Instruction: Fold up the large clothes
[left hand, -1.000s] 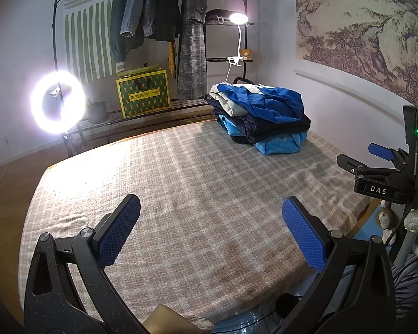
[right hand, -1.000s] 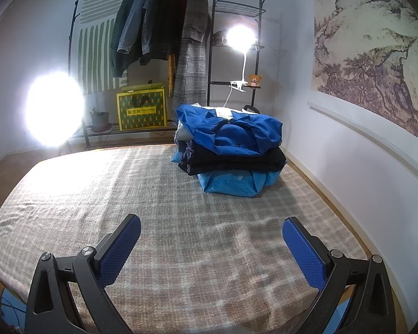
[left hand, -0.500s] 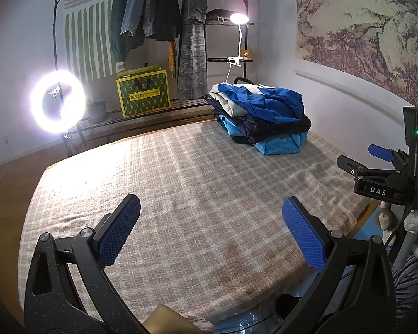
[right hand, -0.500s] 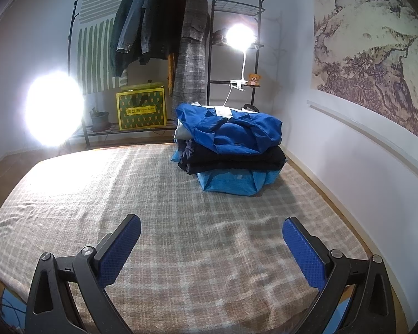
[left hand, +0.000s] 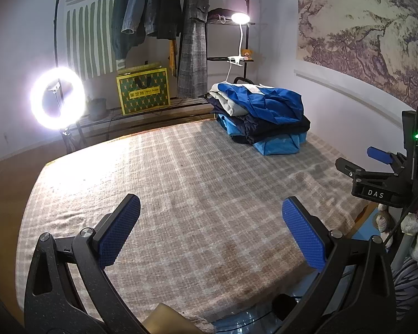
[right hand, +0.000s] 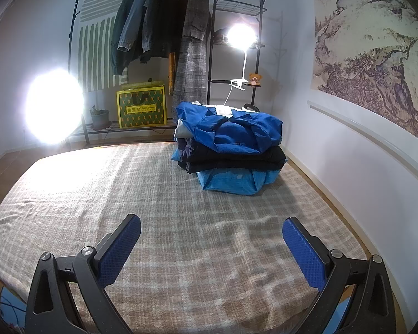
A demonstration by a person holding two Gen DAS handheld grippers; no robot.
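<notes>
Room: a bedroom is shown, with a clothes rack [right hand: 164, 27] of hanging jackets at the far wall, a yellow box [right hand: 141, 107] beneath it, a ring light [left hand: 58, 98] at the left and a landscape mural [right hand: 376, 53] on the right wall.
Surface: a bed [right hand: 181, 222] covered by a checked blanket is spread out ahead; most of it lies bare.
Clothes: a pile of clothes [right hand: 231, 144] in blue and dark layers is stacked at the far right corner of the bed, well apart from both grippers.
Left gripper [left hand: 211, 231]: it is held over the near edge, fingers spread wide, nothing between them.
Right gripper [right hand: 211, 246]: it is likewise held with fingers wide and empty, pointed toward the pile.
Progress: the pile looks folded and stacked; whether more garments are left cannot be told.
</notes>
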